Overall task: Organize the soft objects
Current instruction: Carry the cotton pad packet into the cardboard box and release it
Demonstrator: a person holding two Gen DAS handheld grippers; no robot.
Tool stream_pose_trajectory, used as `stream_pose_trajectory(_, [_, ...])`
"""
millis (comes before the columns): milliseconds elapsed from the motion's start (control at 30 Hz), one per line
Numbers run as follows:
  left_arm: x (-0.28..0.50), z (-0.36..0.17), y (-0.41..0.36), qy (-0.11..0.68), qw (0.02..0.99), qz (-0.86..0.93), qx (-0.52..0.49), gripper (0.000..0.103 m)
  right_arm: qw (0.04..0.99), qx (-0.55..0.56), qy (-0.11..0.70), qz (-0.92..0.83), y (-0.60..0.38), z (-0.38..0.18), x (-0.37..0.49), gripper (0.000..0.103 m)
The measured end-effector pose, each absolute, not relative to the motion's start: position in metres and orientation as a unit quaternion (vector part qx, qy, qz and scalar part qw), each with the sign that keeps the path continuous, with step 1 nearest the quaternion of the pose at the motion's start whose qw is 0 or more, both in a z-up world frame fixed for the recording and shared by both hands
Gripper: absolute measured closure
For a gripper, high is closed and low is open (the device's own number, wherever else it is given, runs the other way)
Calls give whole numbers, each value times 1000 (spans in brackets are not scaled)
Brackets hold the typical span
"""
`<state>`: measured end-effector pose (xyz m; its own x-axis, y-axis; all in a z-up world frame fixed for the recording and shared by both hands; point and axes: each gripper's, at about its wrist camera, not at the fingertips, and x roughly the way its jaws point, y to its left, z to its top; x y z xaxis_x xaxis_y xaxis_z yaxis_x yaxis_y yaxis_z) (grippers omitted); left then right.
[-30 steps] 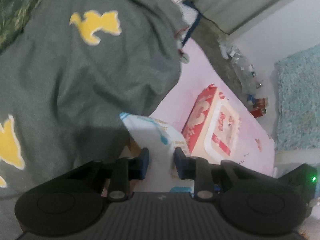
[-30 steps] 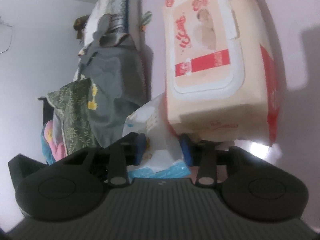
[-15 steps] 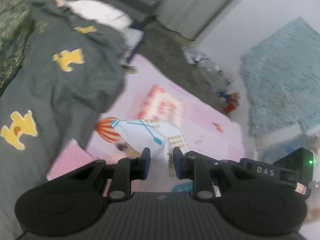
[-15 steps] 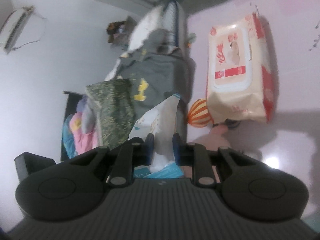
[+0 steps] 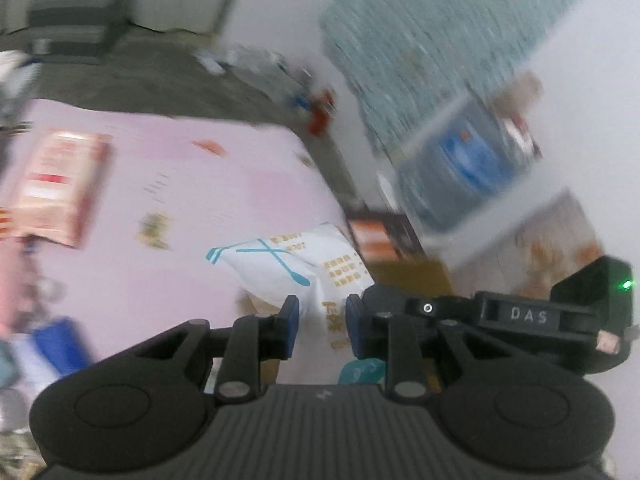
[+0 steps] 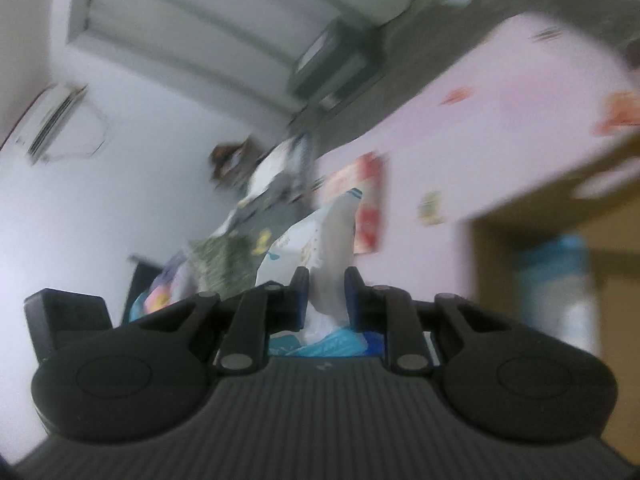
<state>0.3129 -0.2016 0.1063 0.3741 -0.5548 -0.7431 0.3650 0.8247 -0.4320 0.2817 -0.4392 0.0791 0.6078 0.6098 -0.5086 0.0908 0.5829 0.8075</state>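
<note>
My left gripper (image 5: 318,314) is shut on a white plastic packet (image 5: 292,264) with blue and orange print, held in the air above the pink mat (image 5: 180,184). My right gripper (image 6: 326,292) is shut on the same white packet (image 6: 332,240) from its other side. The right gripper's black body (image 5: 500,312) shows close at right in the left wrist view. A red and cream wipes pack (image 5: 56,184) lies on the mat at left; it also shows in the right wrist view (image 6: 366,204). Both views are motion-blurred.
A heap of clothes (image 6: 240,248) lies against the white wall. A brown cardboard box (image 6: 560,280) with a blue-labelled bottle (image 6: 552,280) inside is at right. A teal cloth (image 5: 440,32) hangs on the wall. Small litter (image 5: 316,108) lies at the mat's far edge.
Both grippers have lifted the white packet away from the grey clothes and wipes pack and swung it right toward the cardboard box. The views have turned sharply.
</note>
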Motion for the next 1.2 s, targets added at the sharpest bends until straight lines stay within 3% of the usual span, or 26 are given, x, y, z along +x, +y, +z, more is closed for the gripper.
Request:
stream_pose_trajectory(233, [324,48,-304,536,785,-306,-50,76,781,457,420,64,-537,26,230,85])
stream_pose_trajectory(533, [343,-21,-346,574,769,-278,32,69,785,395,478,10,-562,-54,251,82])
stream_pose_trajectory(700, [332,-4,-336,552,777,-298,42,67,780,366,508,2,-548,-80,257,82])
stream_pose_trajectory(1033, [306,80,-251,460,837,-296,10,48,835,301,461,12,-520,-31,259,80])
stream_pose_trajectory(1200, [295,83,-195,450,855,-258,-7,46,796,323,509,44,-492,-70,284,83])
